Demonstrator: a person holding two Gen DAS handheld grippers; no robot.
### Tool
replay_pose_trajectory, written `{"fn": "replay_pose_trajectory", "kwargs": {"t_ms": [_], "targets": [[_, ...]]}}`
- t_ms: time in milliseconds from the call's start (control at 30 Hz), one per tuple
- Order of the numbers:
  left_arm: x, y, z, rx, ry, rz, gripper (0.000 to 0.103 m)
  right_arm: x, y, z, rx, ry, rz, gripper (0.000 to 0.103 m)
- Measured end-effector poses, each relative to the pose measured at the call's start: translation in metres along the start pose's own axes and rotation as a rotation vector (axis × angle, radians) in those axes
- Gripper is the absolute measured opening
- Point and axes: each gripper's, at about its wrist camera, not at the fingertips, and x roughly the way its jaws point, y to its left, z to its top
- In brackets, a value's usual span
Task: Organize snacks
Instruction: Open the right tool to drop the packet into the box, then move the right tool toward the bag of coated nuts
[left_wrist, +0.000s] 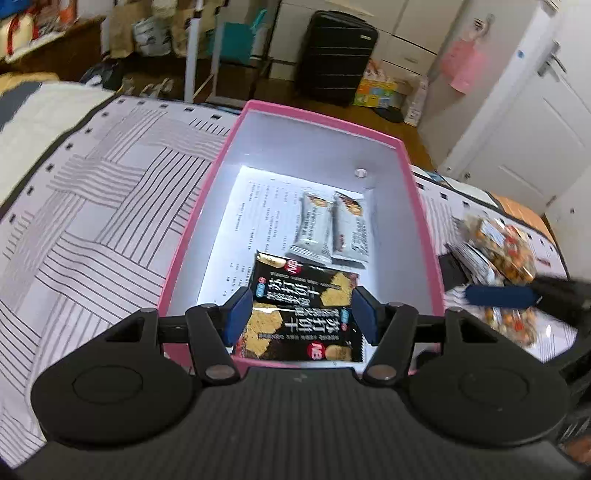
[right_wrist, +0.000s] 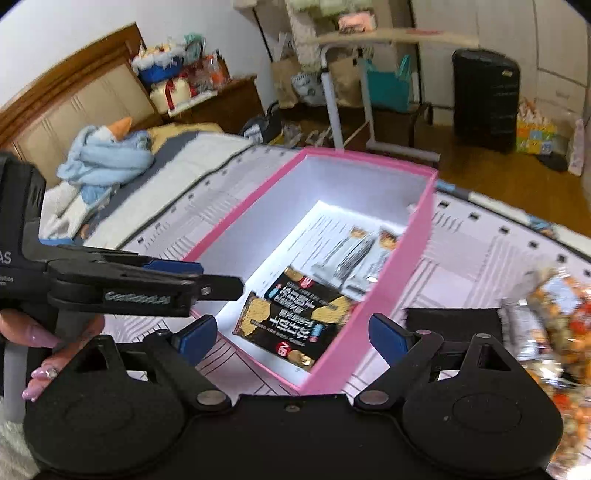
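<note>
The bed (left_wrist: 92, 206) under its striped cover filled most of what I saw, with a cluttered bedroom, a dark suitcase (left_wrist: 338, 55) and a white door behind it. On the cover stood the pink box (left_wrist: 192, 236), its white floor already holding two grey snack bars (left_wrist: 330, 229) side by side and two black cracker packs (left_wrist: 303, 314) at the near end. My left gripper (left_wrist: 302, 314) hung over that near end, its jaws part-open around the nearer black pack; I could not see the pads pressing on it, so I judged it let go. My right gripper (right_wrist: 293, 334) stood wide and empty just outside the box's near corner. Loose mixed-snack bags (right_wrist: 554, 325) lay on the cover to the right. To do this well, I would lift the left straight up clear of the rim, then take the right across to the bags.
</note>
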Motion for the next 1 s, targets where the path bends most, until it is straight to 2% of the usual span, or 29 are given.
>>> {"fn": "replay_pose_trajectory", "kwargs": {"t_ms": [200, 333, 500, 633, 667, 733, 767, 800, 1000], "targets": [[-0.051, -0.039, 0.004, 0.112, -0.050, -0.058, 0.059, -0.059, -0.010, -0.011, -0.063, -0.036, -0.016, 0.092], [-0.084, -0.071, 0.006, 0.191, -0.082, -0.083, 0.061, -0.097, -0.019, -0.030, -0.171, -0.010, -0.087, 0.092], [-0.100, -0.108, 0.008, 0.224, -0.089, -0.164, 0.065, -0.127, -0.053, -0.059, -0.205, -0.023, -0.177, 0.092], [-0.084, -0.139, 0.004, 0.221, -0.067, -0.240, 0.065, -0.127, -0.089, -0.081, -0.178, -0.017, -0.225, 0.095], [-0.076, -0.146, 0.003, 0.220, -0.052, -0.256, 0.065, -0.127, -0.089, -0.081, -0.178, -0.017, -0.225, 0.100], [-0.058, -0.161, -0.001, 0.221, -0.030, -0.283, 0.065, -0.115, -0.118, -0.094, -0.139, 0.011, -0.257, 0.101], [-0.048, -0.167, -0.002, 0.218, -0.020, -0.289, 0.065, -0.115, -0.118, -0.094, -0.139, 0.011, -0.257, 0.101], [-0.036, -0.175, -0.004, 0.219, -0.011, -0.293, 0.065, -0.104, -0.138, -0.103, -0.118, 0.037, -0.271, 0.101], [0.034, -0.205, -0.021, 0.199, 0.070, -0.275, 0.063, -0.060, -0.184, -0.120, -0.111, 0.082, -0.316, 0.101]]}}
